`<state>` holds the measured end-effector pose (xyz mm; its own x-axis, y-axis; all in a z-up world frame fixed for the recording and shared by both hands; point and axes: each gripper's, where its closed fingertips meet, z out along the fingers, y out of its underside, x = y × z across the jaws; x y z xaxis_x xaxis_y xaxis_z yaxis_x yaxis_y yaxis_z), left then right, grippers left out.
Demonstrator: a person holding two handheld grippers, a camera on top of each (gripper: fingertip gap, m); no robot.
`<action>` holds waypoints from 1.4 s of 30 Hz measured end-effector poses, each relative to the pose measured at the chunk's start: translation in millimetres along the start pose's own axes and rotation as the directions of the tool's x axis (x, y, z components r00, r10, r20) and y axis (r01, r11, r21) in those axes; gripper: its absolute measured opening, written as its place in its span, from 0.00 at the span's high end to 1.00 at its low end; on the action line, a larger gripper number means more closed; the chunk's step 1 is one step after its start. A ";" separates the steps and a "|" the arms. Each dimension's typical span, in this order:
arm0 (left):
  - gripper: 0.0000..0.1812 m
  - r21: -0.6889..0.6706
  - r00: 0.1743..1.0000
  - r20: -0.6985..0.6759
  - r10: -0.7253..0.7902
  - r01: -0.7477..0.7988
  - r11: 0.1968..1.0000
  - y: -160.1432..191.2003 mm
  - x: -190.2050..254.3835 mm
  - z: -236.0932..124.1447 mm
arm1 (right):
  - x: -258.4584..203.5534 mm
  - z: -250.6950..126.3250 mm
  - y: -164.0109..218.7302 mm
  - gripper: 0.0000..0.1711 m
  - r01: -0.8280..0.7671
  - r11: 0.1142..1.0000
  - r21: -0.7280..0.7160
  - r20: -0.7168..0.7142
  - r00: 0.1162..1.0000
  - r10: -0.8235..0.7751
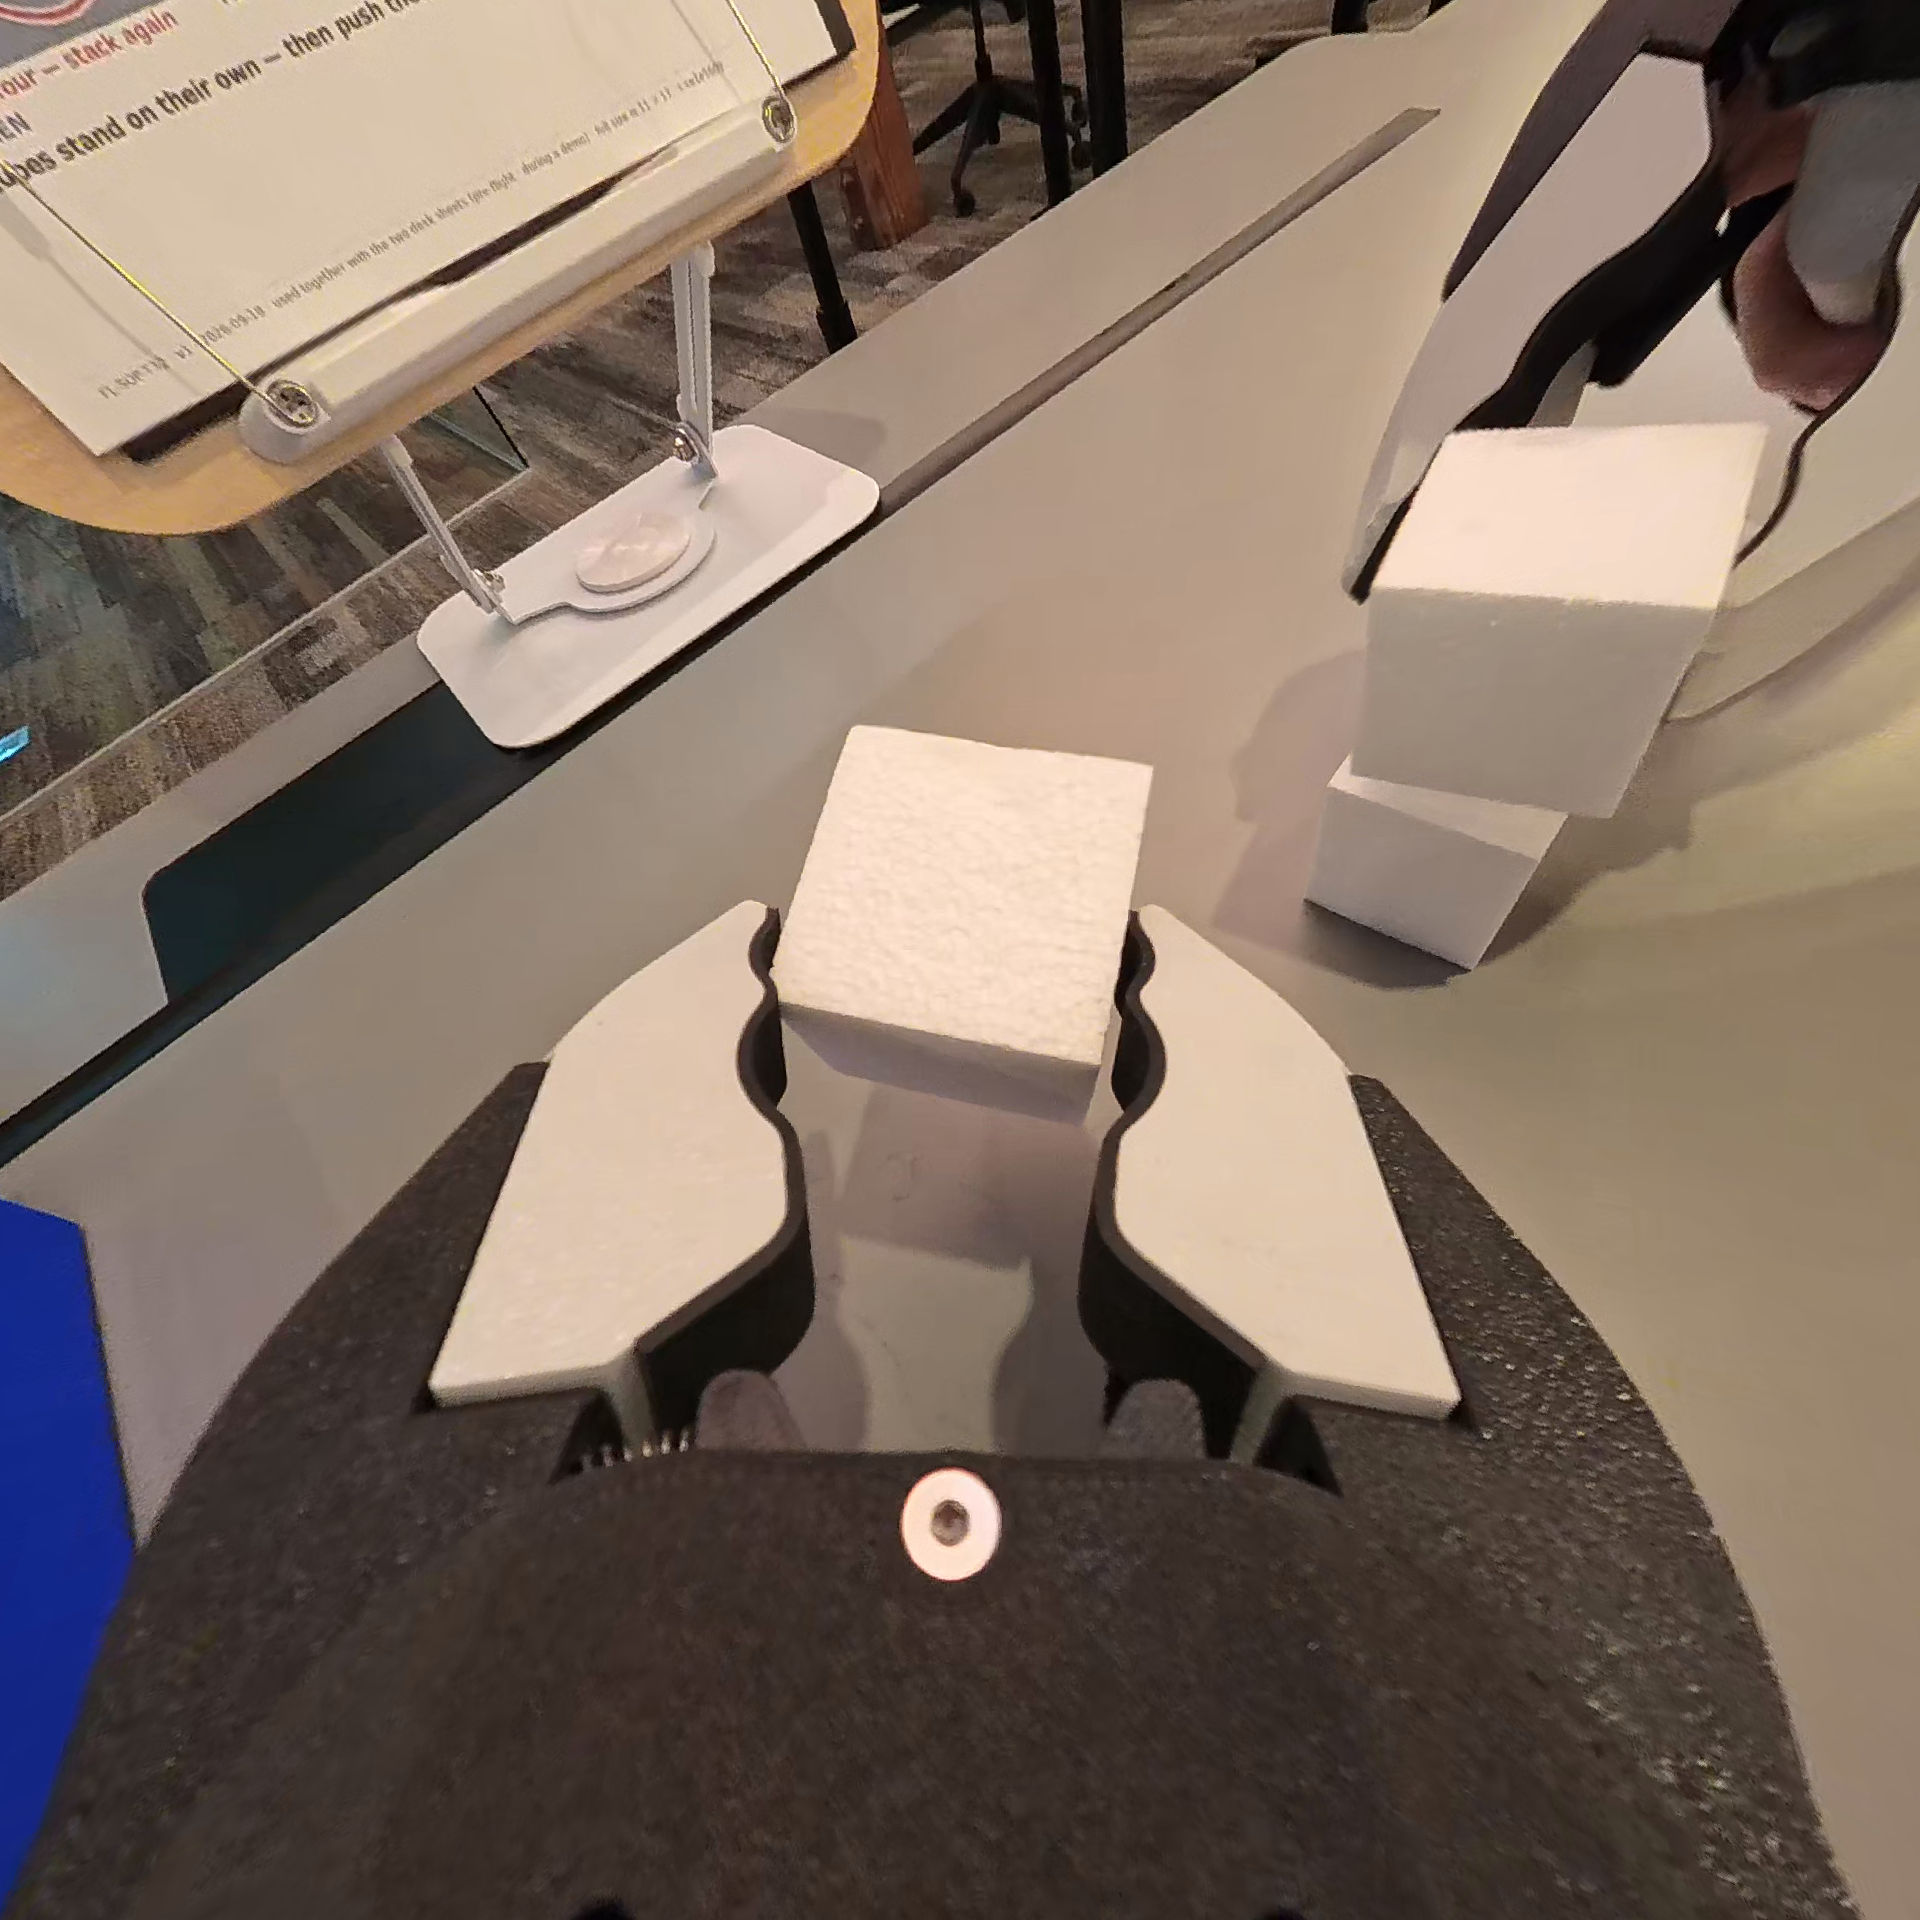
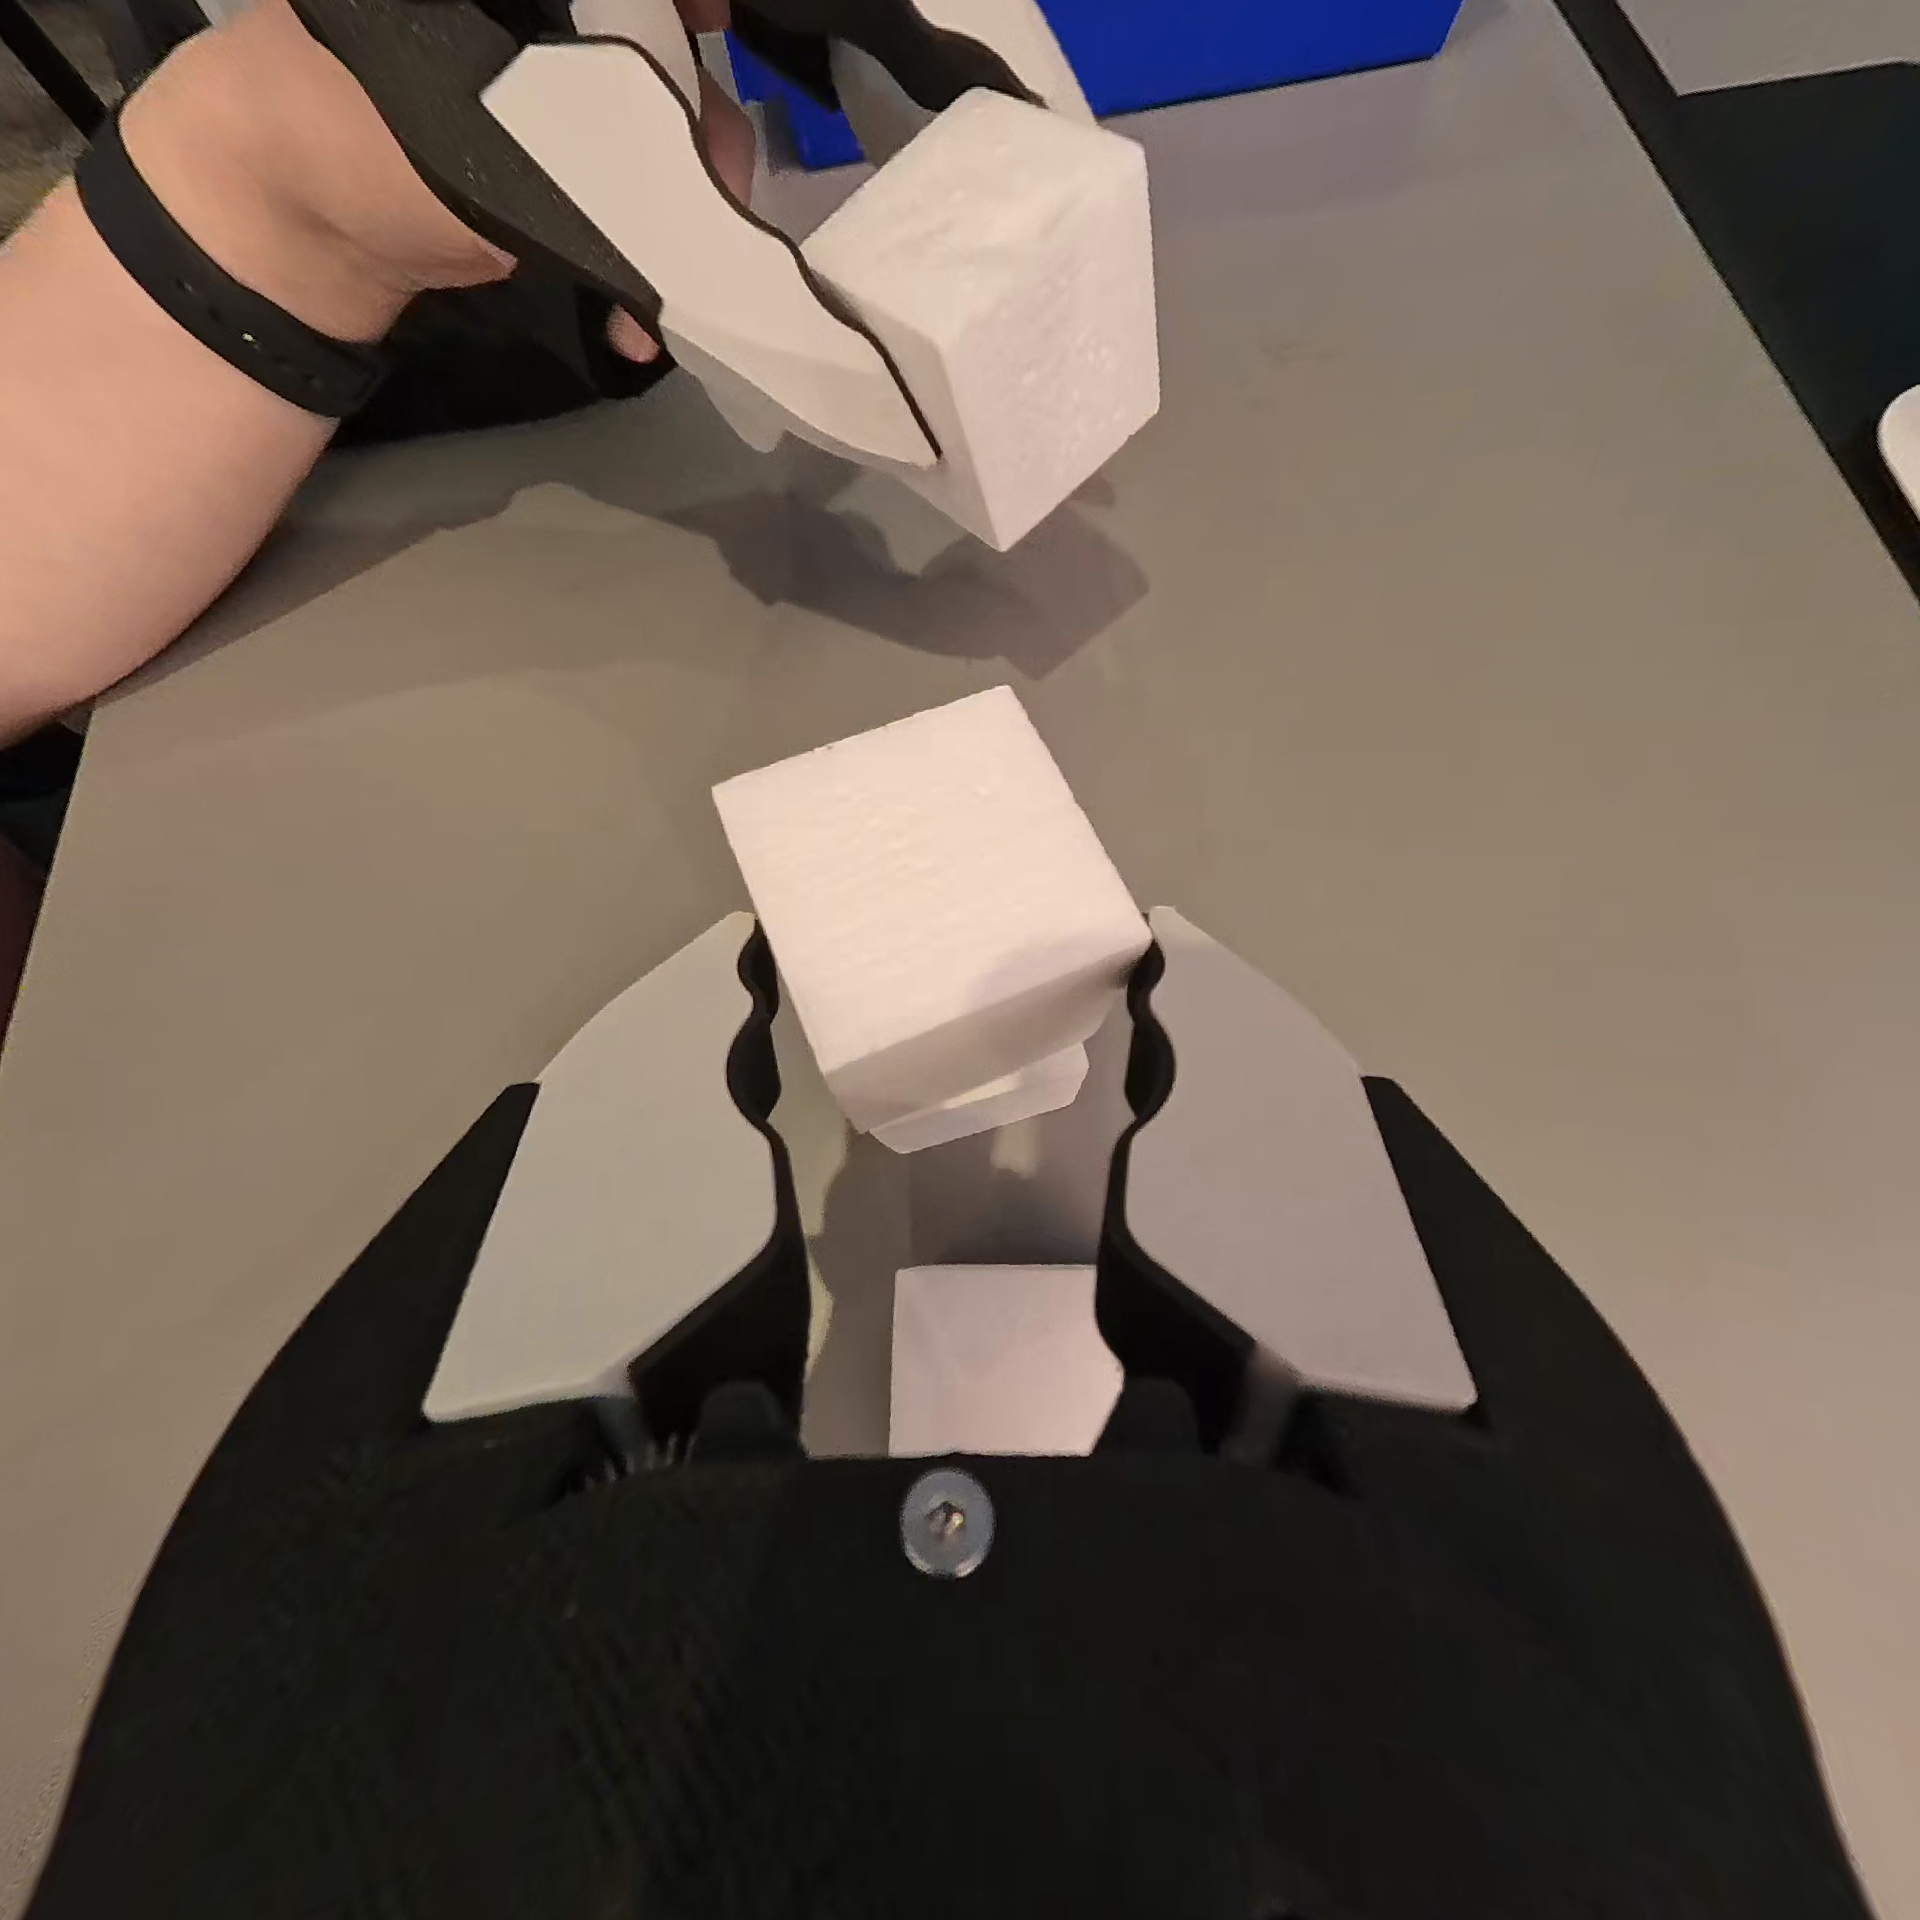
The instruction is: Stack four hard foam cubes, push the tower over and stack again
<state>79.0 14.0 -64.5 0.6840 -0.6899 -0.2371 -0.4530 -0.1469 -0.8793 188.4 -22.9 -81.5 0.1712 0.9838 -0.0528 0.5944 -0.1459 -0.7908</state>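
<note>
The left gripper [image 1: 951, 971] fills the lower half of the left wrist view, its grey fingers [image 1: 634, 1153] clamped on the sides of a white foam cube [image 1: 961, 920] held clear of the grey table [image 1: 1558, 1247]. That cube sits square to the fingers, its top face level and one edge toward the camera; being a cube, it has no long axis.

At right in this view the right gripper [image 1: 1558, 457] pinches a second cube [image 1: 1558, 613], which sits askew on a third cube [image 1: 1423, 883] that rests on the table. A document stand [image 1: 644, 592] occupies the upper left.

The right wrist view shows the right gripper [image 2: 951, 977] closed on the second cube [image 2: 925, 894], turned corner-on to its fingers, with the third cube [image 2: 987, 1112] just beneath. Only here does a fourth cube [image 2: 997, 1361] show, low between the fingers. The left gripper [image 2: 935, 281] and its tilted cube [image 2: 1018, 332] appear at upper centre, with a blue box [image 2: 1278, 52] beyond.
</note>
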 end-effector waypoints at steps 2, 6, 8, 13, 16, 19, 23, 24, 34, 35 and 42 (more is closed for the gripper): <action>0.66 0.008 1.000 0.002 -0.011 0.011 1.000 -1.3 -1.1 -1.6 | 1.2 2.9 -1.2 0.61 0.012 1.000 0.016 -0.017 1.000 -0.011; 0.66 0.013 0.999 0.004 -0.040 0.040 0.999 -2.5 -3.8 -4.5 | 1.8 8.3 7.1 0.60 0.027 0.999 -0.026 -0.038 0.999 -0.028; 0.66 0.043 0.998 -0.020 -0.065 0.066 0.997 -12.2 0.0 -8.7 | 3.0 2.3 6.8 0.53 0.046 0.999 -0.013 -0.067 0.997 -0.047; 0.66 0.152 0.981 -0.166 -0.097 0.123 0.981 -60.3 29.3 -24.5 | 11.6 -37.9 25.3 0.49 0.076 0.996 0.037 -0.121 0.990 -0.071; 0.66 0.145 0.964 -0.261 -0.046 0.087 0.986 -86.6 58.2 -24.7 | 21.4 -53.9 47.2 0.48 0.009 0.992 0.122 -0.125 0.992 0.007; 0.66 0.097 0.959 -0.283 0.029 -0.001 0.995 -99.2 79.5 -11.6 | 19.9 -56.7 64.3 0.46 -0.069 0.988 0.137 -0.087 0.993 0.082; 0.66 0.045 0.939 -0.332 0.088 -0.078 0.996 -98.5 95.0 8.2 | 23.7 -50.1 72.8 0.45 -0.122 0.985 0.122 -0.101 0.986 0.134; 0.66 0.030 0.940 -0.328 0.091 -0.086 0.996 -96.5 93.9 12.0 | 24.3 -48.1 73.9 0.45 -0.124 0.986 0.113 -0.107 0.985 0.137; 0.66 -0.026 0.917 -0.386 0.097 -0.116 0.993 -80.6 105.8 32.2 | 24.9 -36.4 90.0 0.44 -0.129 0.991 0.020 -0.118 0.984 0.131; 0.66 -0.038 0.919 -0.384 0.089 -0.112 0.993 -78.3 104.7 35.0 | 24.6 -35.1 90.9 0.45 -0.129 0.991 0.016 -0.115 0.985 0.130; 0.53 -0.007 0.932 -0.361 0.030 -0.035 0.999 -82.4 93.2 29.4 | 19.6 -39.3 87.8 0.64 -0.131 0.991 0.016 -0.071 0.989 0.131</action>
<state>196.9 -17.4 -26.2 0.4178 -0.9032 -0.0986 -0.4806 -0.1277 -0.8676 274.8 -20.5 -128.0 0.3030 0.9463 -0.1130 0.5543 -0.2715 -0.7868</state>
